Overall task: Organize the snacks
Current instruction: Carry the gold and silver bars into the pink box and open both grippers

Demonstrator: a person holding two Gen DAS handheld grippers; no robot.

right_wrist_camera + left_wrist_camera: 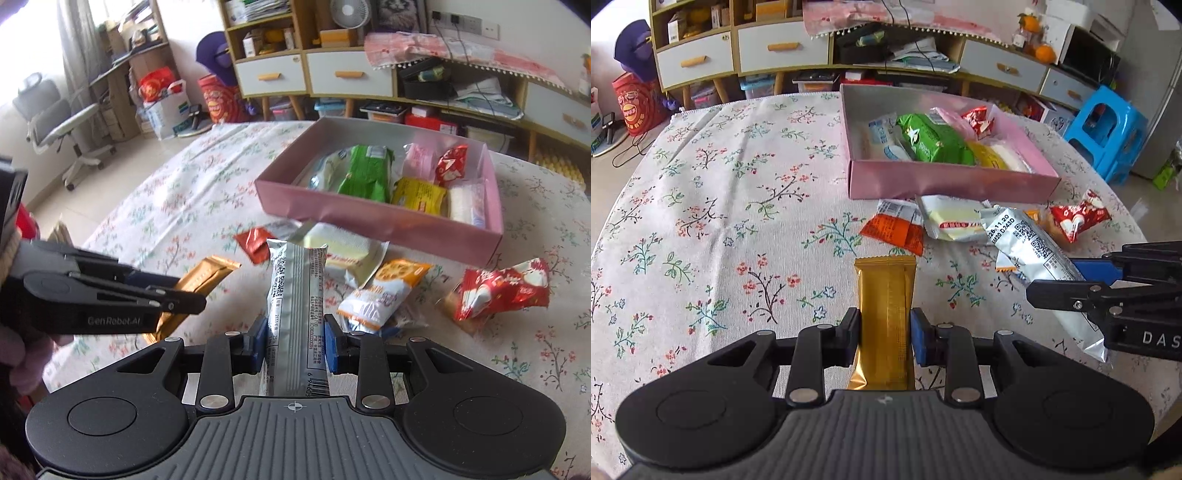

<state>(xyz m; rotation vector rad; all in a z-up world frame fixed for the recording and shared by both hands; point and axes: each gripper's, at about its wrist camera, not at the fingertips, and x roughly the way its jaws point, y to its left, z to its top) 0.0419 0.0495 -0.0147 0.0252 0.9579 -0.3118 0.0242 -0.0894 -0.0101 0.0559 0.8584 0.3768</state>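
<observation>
My left gripper [885, 334] is shut on a gold snack bar [886, 295] and holds it over the floral tablecloth. My right gripper [295, 347] is shut on a silver snack bar [297, 295]; it also shows in the left wrist view [1030, 247]. A pink box [945, 182] ahead holds a green packet [931, 138], a yellow packet [417, 195], a red packet [450, 164] and others. Loose packets lie in front of the box: an orange-red one [894, 229], a pale yellow one [951, 221], a red one [502, 288] and a biscuit packet [384, 291].
The table [701, 206] is covered by a floral cloth. Behind it stands a shelf unit with white drawers [779, 48]. A blue plastic stool [1108, 133] is at the right. An office chair [62, 118] stands on the floor at the left.
</observation>
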